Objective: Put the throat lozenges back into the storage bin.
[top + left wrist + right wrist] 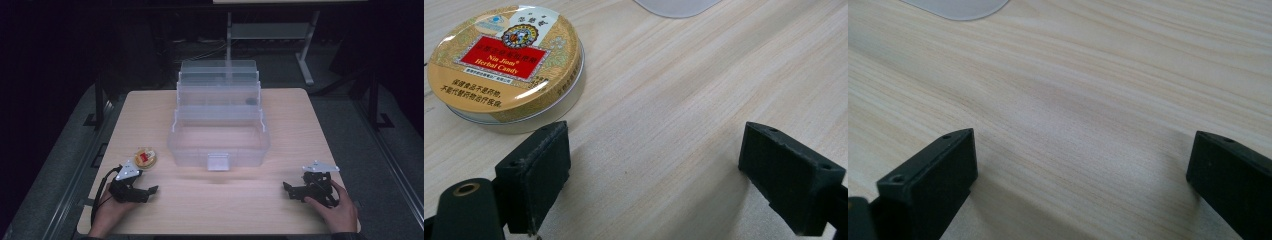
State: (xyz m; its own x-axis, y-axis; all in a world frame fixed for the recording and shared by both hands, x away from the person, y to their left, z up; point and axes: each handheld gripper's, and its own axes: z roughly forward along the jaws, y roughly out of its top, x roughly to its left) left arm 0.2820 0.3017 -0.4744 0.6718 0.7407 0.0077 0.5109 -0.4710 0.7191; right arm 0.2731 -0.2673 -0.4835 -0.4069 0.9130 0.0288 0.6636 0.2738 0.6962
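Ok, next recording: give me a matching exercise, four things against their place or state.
Things:
1. candy tin
2. clear tiered box
3. left tool
4. right tool

Places or states:
A. open, empty, near the table's right front edge
B. lid on, flat on the table's left side
C. opened out at mid-table
D. open, empty, just short of the tin

Pairs: 1-B, 2-C, 3-D, 4-A

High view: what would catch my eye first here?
A clear plastic box with stepped trays stands open mid-table. Near the left gripper, a round gold candy tin with a red label lies flat. The right gripper rests open on bare wood.
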